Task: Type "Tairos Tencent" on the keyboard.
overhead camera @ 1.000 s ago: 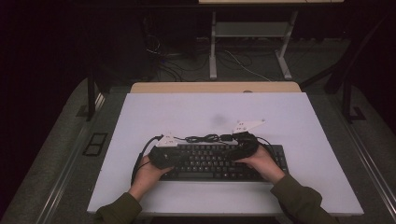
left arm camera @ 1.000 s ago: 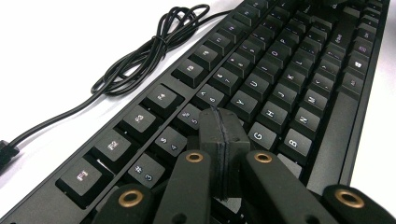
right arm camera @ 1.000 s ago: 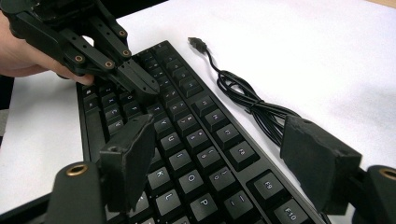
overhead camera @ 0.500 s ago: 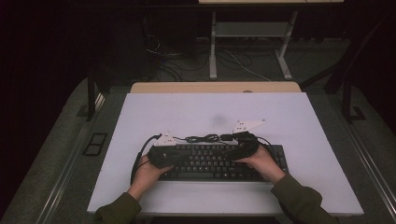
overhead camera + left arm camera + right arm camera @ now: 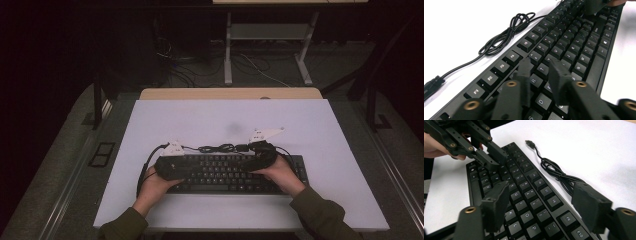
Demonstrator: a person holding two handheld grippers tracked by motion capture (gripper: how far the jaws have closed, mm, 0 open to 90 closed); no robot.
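A black keyboard (image 5: 225, 175) lies on the white table (image 5: 310, 130) near its front edge. Its cable (image 5: 220, 148) is coiled just behind it. My left gripper (image 5: 182, 167) hovers low over the keyboard's left half. In the left gripper view its jaws (image 5: 539, 67) stand a narrow gap apart above the R and T keys (image 5: 541, 68), having just been opening, with nothing pinched. My right gripper (image 5: 252, 157) is over the right half. Its wide-open jaws (image 5: 541, 202) have just been closing a little, with only keys (image 5: 524, 187) below them. The left gripper (image 5: 491, 157) also appears in the right gripper view.
The cable's USB plug (image 5: 530, 143) lies loose on the table behind the keyboard. A wooden desk edge (image 5: 230, 93) adjoins the table's far side. Beyond it are metal legs (image 5: 228, 50) and floor cables (image 5: 190, 75). Bare white surface lies left, right and behind.
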